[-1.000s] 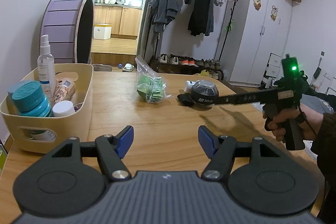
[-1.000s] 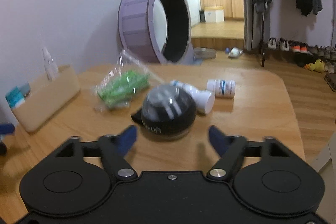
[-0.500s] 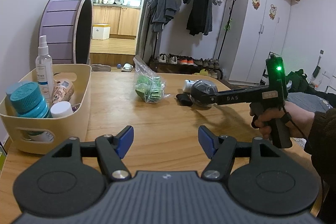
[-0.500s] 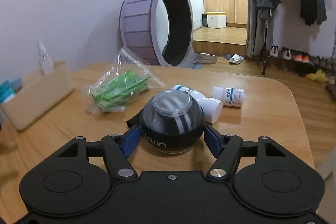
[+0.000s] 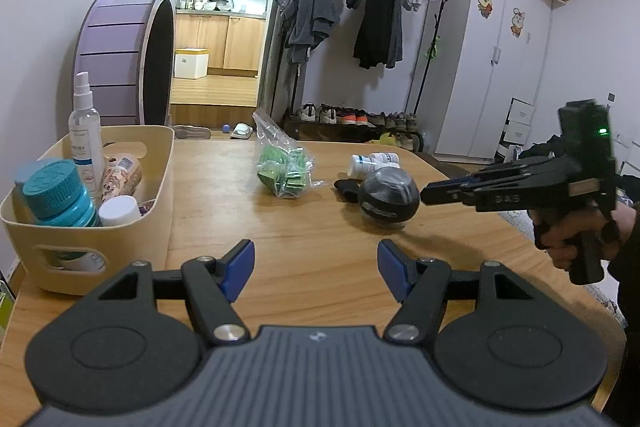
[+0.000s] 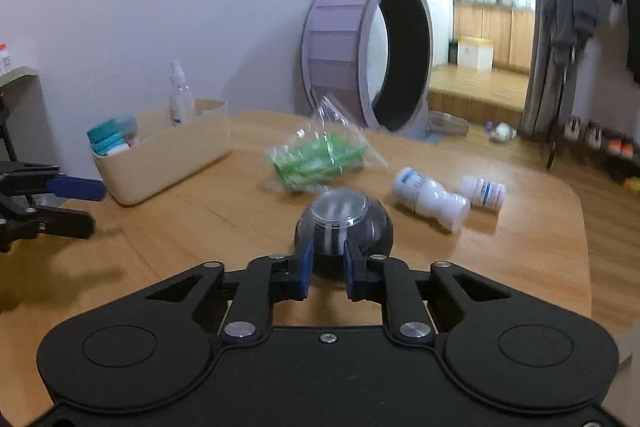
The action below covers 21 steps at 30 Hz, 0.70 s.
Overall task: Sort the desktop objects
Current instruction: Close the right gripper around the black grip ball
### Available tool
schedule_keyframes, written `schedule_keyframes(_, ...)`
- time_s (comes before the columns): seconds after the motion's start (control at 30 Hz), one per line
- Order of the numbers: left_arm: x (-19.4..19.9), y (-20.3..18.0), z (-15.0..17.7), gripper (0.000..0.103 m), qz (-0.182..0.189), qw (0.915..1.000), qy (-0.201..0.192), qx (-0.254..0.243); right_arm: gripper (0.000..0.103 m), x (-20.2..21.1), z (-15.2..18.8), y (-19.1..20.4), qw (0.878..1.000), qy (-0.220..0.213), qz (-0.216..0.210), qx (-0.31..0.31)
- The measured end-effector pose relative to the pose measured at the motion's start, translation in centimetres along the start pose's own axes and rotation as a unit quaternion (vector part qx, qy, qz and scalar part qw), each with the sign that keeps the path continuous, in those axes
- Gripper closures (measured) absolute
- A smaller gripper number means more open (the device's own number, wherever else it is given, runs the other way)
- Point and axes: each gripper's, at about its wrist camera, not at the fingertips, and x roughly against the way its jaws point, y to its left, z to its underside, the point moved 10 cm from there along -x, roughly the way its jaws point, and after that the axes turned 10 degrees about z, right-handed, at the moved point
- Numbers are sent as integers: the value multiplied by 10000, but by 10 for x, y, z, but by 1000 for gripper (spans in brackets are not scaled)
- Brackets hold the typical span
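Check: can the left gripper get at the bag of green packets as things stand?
Probably yes. The left gripper is open and the table between it and the bag of green packets looks bare; the cream basket sits off to the side.

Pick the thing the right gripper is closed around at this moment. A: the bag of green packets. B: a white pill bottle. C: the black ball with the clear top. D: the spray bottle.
C: in the right wrist view the right gripper has its blue pads pinched on the near side of the black ball, while the bag of green packets and white bottles lie apart on the table.
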Motion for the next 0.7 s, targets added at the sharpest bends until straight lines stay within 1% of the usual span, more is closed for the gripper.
schedule_keyframes(0.03,-1,-1,0,36,3,10000,13,-17,67,0,-1,2,10000,-43,42,51)
schedule_keyframes(0.07,-2,-2,1,36,6,10000,25,-33,49,-2,-3,2,9999,-80,81,81)
schedule_keyframes(0.1,-2,-3,1,36,5,10000,33,-46,39,-3,-3,2,9998,-142,138,79)
schedule_keyframes(0.13,-3,-4,2,36,6,10000,38,-55,24,-5,-4,1,9996,-195,186,49)
schedule_keyframes(0.17,-3,-4,2,36,6,10000,40,-60,18,-9,-5,1,9996,-206,185,14)
schedule_keyframes(0.23,-4,-3,2,36,0,10000,42,-51,14,-18,-6,1,9997,-196,135,-65)
schedule_keyframes(0.27,-4,-3,2,36,-1,10000,46,-43,10,-23,-6,1,9997,-167,122,-93)
schedule_keyframes(0.3,-4,-3,2,36,-1,10000,49,-38,9,-29,-5,1,9998,-129,127,-77)
schedule_keyframes(0.4,-4,-3,2,36,12,10000,56,-55,9,-44,0,3,9998,27,171,53)
schedule_keyframes(0.6,-2,-1,3,36,6,10000,58,-42,9,-58,10,1,9993,292,220,86)
schedule_keyframes(0.63,-2,0,3,36,3,10000,59,-40,11,-59,13,1,9991,370,208,93)
schedule_keyframes(0.67,-2,0,3,36,5,10000,59,-40,16,-60,15,2,9988,452,187,97)
schedule_keyframes(0.7,-2,0,3,36,10,10000,59,-43,19,-60,17,1,9986,481,217,93)
